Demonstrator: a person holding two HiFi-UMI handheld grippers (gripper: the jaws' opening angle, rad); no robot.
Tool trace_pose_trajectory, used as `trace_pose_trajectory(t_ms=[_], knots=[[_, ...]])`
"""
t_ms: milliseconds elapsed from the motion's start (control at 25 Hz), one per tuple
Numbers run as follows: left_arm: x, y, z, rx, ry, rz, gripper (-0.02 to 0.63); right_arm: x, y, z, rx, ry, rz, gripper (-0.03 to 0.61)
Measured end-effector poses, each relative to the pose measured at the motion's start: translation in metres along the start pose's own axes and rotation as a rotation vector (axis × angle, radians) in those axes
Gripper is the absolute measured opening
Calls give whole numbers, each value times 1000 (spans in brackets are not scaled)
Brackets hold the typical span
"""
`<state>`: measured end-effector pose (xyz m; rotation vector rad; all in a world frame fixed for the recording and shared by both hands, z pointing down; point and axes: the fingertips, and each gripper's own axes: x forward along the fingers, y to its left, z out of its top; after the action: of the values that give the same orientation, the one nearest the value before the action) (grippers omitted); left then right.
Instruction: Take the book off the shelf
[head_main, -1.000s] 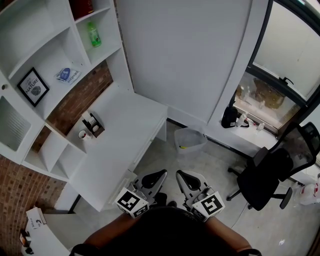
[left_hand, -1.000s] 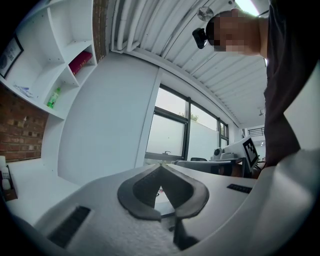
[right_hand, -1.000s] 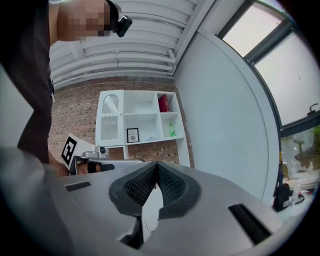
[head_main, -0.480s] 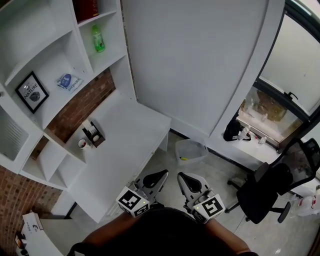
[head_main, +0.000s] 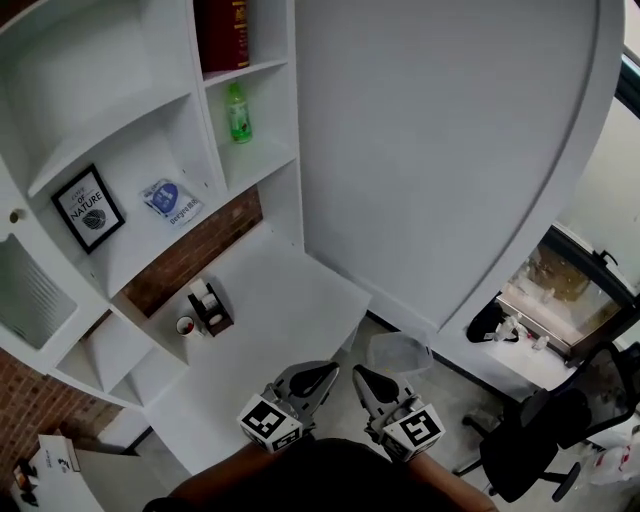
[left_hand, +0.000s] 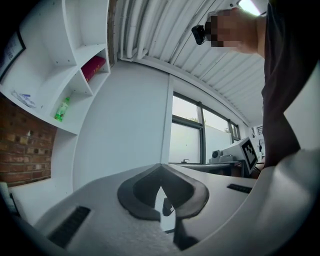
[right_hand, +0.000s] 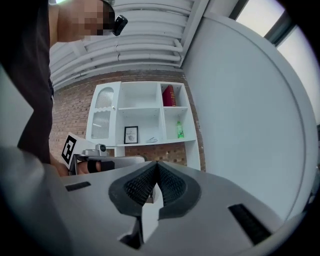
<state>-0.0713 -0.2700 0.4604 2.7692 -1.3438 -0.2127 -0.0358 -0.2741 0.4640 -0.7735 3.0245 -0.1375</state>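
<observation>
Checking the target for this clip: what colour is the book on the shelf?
The book is dark red; it shows best in the head view.

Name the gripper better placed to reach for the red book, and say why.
Left, probably, but narrowly. The left gripper sits toward the shelf, slightly nearer the red book; the right gripper is beside it. Both are shut and empty.

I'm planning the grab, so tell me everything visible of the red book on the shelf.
The red book is thick, dark red, with gold print on its spine. It stands upright in the white shelf's top right compartment, against its left wall, above the green bottle. No jaws touch it.
</observation>
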Motion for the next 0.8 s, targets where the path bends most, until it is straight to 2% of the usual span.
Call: trace_pose_trajectory(t_ms=[240, 440, 800], knots=[[-29, 61, 11, 16, 1, 100, 6, 68, 17, -3, 23, 11, 104, 15], [-56, 93, 20, 21, -30, 192, 6, 111, 32, -2, 35, 16, 209, 15], [-91, 147, 18, 24, -7, 428, 6, 178, 53, -3, 56, 27, 441, 15]])
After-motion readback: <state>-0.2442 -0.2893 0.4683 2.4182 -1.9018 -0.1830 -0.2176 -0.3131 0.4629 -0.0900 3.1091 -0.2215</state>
